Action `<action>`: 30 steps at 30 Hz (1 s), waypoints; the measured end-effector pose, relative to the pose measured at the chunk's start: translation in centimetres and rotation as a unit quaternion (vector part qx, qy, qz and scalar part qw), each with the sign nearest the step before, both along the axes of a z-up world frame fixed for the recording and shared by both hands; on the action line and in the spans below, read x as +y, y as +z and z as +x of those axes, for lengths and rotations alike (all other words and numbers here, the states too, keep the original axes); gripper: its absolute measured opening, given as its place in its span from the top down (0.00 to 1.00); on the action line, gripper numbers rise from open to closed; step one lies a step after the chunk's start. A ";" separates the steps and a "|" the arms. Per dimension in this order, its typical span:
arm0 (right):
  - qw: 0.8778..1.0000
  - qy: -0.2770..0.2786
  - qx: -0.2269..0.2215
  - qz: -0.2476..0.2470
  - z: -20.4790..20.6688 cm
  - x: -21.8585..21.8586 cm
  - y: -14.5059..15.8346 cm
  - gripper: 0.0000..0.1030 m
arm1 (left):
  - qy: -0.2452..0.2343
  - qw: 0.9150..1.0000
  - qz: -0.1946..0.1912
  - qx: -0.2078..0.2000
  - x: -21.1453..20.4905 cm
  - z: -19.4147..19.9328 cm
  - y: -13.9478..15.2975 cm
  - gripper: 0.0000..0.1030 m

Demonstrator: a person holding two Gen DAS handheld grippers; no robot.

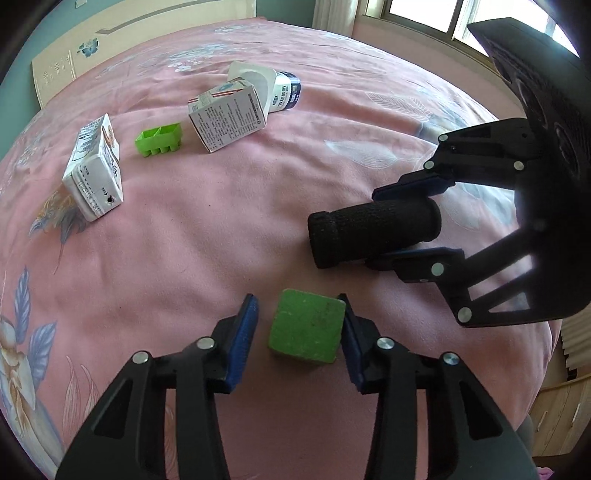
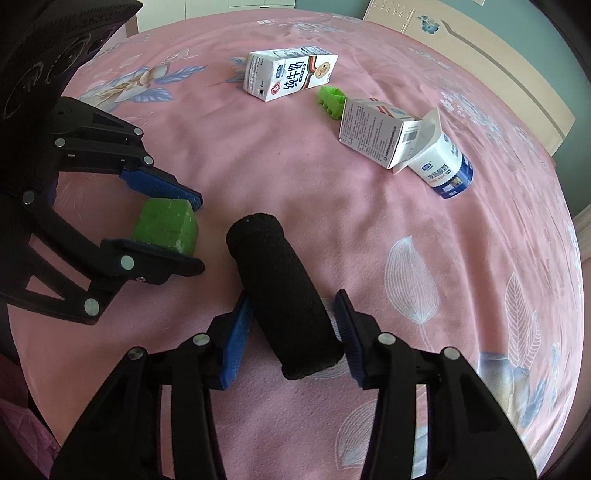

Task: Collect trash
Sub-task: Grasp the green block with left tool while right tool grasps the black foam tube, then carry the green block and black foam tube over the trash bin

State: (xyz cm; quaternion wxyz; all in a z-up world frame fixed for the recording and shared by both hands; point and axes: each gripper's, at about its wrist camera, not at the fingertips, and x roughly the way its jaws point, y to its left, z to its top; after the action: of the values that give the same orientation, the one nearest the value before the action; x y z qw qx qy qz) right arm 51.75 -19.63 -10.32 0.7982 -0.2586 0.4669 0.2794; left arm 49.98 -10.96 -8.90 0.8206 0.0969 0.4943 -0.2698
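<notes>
A green cube (image 1: 304, 328) (image 2: 166, 225) lies on the pink bedspread (image 1: 192, 240). My left gripper (image 1: 299, 325) (image 2: 201, 232) straddles it: the right pad touches the cube, while a strip of pink shows between the cube and the left pad. A black foam roll (image 2: 284, 299) (image 1: 373, 230) lies beside it, and my right gripper (image 2: 293, 314) (image 1: 373, 229) is shut on its near end, both blue pads against its sides. Farther off lie a milk carton (image 1: 94, 170) (image 2: 290, 74), a white box (image 1: 227, 114) (image 2: 380, 129) and a yogurt cup (image 1: 286, 90) (image 2: 441, 166).
A small green plastic piece (image 1: 159, 140) (image 2: 332, 99) sits between the carton and the box. A cream headboard (image 1: 55, 70) (image 2: 498, 74) bounds the far side of the bed. A window (image 1: 443, 18) is beyond the bed's right side, and a wooden cabinet (image 1: 561, 410) stands below the bed edge.
</notes>
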 end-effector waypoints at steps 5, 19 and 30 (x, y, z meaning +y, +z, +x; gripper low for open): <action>1.000 -0.024 -0.017 0.000 -1.2 -0.2 0.7 0.62 | 0.006 1.000 0.013 -0.003 0.0 -0.9 0.6 0.66; 0.992 -0.093 -0.076 0.031 -7.3 -1.2 9.6 0.68 | 0.051 0.996 0.026 -0.061 2.2 -6.6 9.4 0.67; 0.978 -0.109 -0.168 0.055 -16.0 -0.4 20.7 0.68 | 0.079 0.986 0.025 -0.142 4.3 -14.0 19.3 0.67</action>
State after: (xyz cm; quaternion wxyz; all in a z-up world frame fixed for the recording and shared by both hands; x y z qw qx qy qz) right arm 35.79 -19.99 10.41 0.9038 -0.2050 0.3359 0.1682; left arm 35.94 -6.69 10.38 0.8986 0.1151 0.3853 -0.1756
